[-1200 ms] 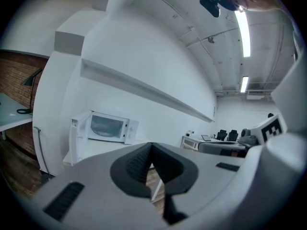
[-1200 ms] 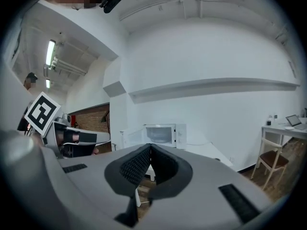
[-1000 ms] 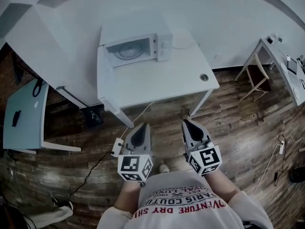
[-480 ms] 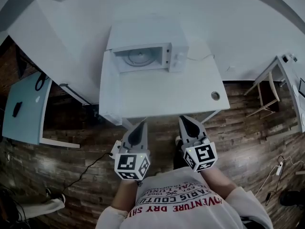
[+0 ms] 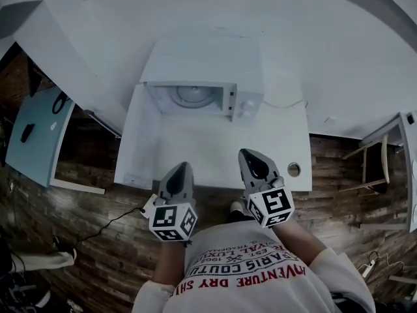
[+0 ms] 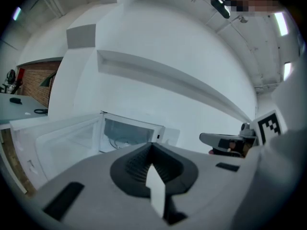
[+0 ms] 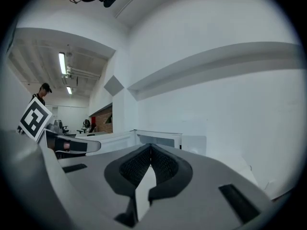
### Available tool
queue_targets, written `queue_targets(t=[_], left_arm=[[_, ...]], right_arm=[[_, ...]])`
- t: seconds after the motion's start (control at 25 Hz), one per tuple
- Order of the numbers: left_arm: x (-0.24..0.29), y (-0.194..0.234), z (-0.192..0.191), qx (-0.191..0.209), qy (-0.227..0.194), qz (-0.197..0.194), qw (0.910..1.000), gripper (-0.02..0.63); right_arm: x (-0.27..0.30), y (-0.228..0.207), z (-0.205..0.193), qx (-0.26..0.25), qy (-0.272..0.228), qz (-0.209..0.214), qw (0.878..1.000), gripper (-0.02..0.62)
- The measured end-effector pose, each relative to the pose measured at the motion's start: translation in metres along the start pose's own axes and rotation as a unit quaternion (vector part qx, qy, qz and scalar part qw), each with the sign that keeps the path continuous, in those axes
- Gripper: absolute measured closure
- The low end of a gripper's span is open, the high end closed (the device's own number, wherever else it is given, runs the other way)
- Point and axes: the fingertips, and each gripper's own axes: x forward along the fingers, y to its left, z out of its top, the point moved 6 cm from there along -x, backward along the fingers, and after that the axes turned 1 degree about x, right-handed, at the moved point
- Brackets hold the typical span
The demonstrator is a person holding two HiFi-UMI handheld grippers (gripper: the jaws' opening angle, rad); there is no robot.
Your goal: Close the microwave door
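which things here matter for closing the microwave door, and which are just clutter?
Job: microwave, open door, left gripper, right gripper (both shut, empty).
Lying about: side table, floor cable.

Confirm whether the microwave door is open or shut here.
Open. The microwave door stands swung out to the left of the microwave, leaving the turntable inside exposed in the head view.

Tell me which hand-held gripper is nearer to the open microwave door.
Left. The left hand-held gripper sits just right of the free end of the open microwave door; the right hand-held gripper is farther right, facing the control panel.
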Motion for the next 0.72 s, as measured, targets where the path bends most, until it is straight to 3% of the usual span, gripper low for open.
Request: queue_targets(t=[0.32,0.72], left_arm=[[0.053,-0.003,0.004,-0.022,-0.007,0.071,0.9972,0.611],[0.047,0.022,0.013,-0.018,-0.024,0.166,0.9857,0.611]], right_arm=[[0.064,-0.087,0.014,-0.002,0.007,0.003,1.0,0.583],[0.136,-0.115,0.021,-0.011,0.011,-0.007,1.0,0.583]])
